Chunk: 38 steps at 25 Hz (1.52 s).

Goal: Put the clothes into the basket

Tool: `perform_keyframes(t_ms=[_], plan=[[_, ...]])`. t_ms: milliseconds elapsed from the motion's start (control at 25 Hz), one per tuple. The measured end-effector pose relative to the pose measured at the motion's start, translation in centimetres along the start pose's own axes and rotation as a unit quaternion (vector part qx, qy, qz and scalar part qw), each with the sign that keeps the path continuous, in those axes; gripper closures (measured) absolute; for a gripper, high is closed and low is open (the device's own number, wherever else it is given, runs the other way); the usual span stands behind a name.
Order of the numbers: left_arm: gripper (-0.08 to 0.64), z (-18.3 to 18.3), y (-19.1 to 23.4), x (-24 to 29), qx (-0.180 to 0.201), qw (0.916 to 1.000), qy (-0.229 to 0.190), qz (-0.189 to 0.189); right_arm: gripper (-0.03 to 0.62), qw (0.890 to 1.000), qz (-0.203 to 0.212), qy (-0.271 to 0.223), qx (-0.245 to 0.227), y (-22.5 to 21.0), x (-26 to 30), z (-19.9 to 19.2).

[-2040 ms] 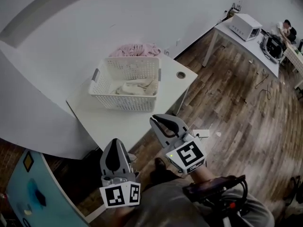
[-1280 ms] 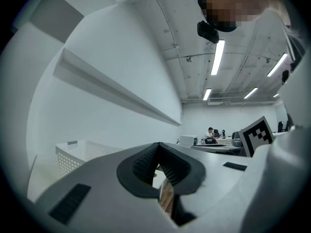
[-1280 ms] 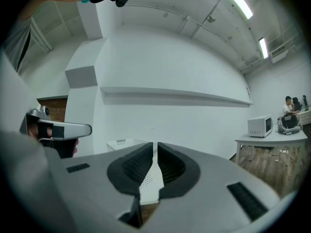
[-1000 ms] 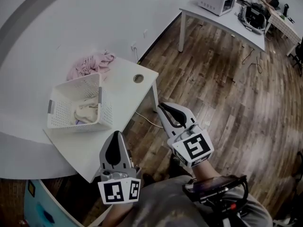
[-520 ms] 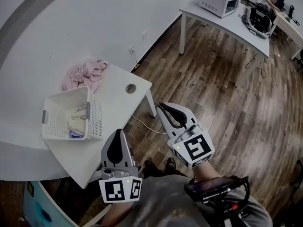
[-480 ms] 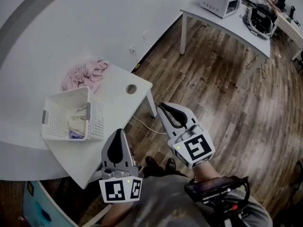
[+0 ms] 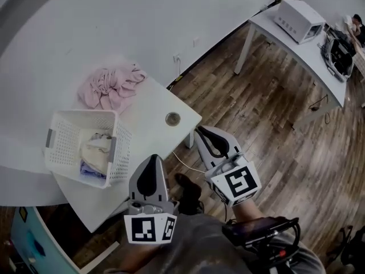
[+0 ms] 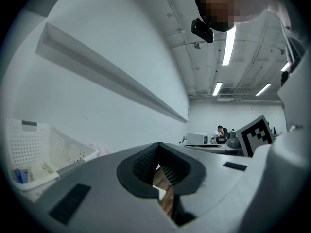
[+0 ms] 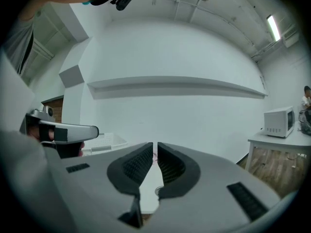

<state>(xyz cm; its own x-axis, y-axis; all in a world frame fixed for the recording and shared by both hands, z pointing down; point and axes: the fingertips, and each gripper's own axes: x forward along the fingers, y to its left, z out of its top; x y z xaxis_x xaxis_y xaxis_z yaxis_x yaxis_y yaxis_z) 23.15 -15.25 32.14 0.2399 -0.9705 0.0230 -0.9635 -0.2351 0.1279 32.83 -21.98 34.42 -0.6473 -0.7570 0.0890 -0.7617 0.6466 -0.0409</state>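
Note:
A white slatted basket (image 7: 60, 135) stands at the left end of the white table (image 7: 149, 131), with a cream cloth (image 7: 96, 150) and a bluish piece inside. A pink heap of clothes (image 7: 111, 86) lies on the table behind the basket, against the wall. My left gripper (image 7: 151, 160) is shut and empty, held low near the table's front edge. My right gripper (image 7: 203, 132) is shut and empty too, over the floor right of the table. The left gripper view shows the basket (image 8: 36, 152) at the left, and the right gripper view shows the basket (image 9: 106, 141) small, beyond the jaws.
A round cable hole (image 7: 172, 119) sits in the tabletop near its right corner. Wooden floor (image 7: 274, 124) stretches to the right. A second white table carries a microwave (image 7: 296, 20) at the top right. A person (image 7: 358, 27) sits far off there. A teal panel (image 7: 23, 244) shows at the bottom left.
The head view has swung, so the table, basket and pink heap sit further right and nearer. Both grippers stay shut, close to the body.

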Motion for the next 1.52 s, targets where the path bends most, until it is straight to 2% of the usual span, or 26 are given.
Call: perform_keyframes(t_ms=[200,360,640,800,1000,1200,1520], plan=[[0.552,-1.5,3.4,6.0,-0.019,0.9995,0.019,0.014,0.557,0.999,0.031,0.021,0.0,-2.3,7.3,-0.7],[0.552,-1.7,5.9,9.9,-0.027,0.9991,0.026,0.018,0.557,0.999,0.035,0.028,-0.008,-3.8,12.2,-0.1],[0.552,0.8,8.0,13.0,-0.034,0.9992,0.013,0.016,0.558,0.998,0.042,0.031,-0.033,-4.6,16.4,3.0],[0.552,1.7,8.9,14.0,-0.038,0.9989,-0.004,0.027,0.557,0.995,0.069,0.025,-0.067,-4.1,18.4,4.1],[0.552,2.5,9.7,14.8,-0.03,0.9974,-0.022,0.061,0.557,0.991,0.11,0.018,-0.071,-3.9,20.7,4.6],[0.552,2.0,11.5,17.2,-0.024,0.9929,-0.028,0.113,0.557,0.983,0.169,0.024,-0.069,-3.9,24.7,3.0],[0.552,-0.2,14.5,22.6,-0.039,0.9814,0.001,0.188,0.557,0.962,0.261,0.064,-0.053,-4.8,32.1,-0.5]])
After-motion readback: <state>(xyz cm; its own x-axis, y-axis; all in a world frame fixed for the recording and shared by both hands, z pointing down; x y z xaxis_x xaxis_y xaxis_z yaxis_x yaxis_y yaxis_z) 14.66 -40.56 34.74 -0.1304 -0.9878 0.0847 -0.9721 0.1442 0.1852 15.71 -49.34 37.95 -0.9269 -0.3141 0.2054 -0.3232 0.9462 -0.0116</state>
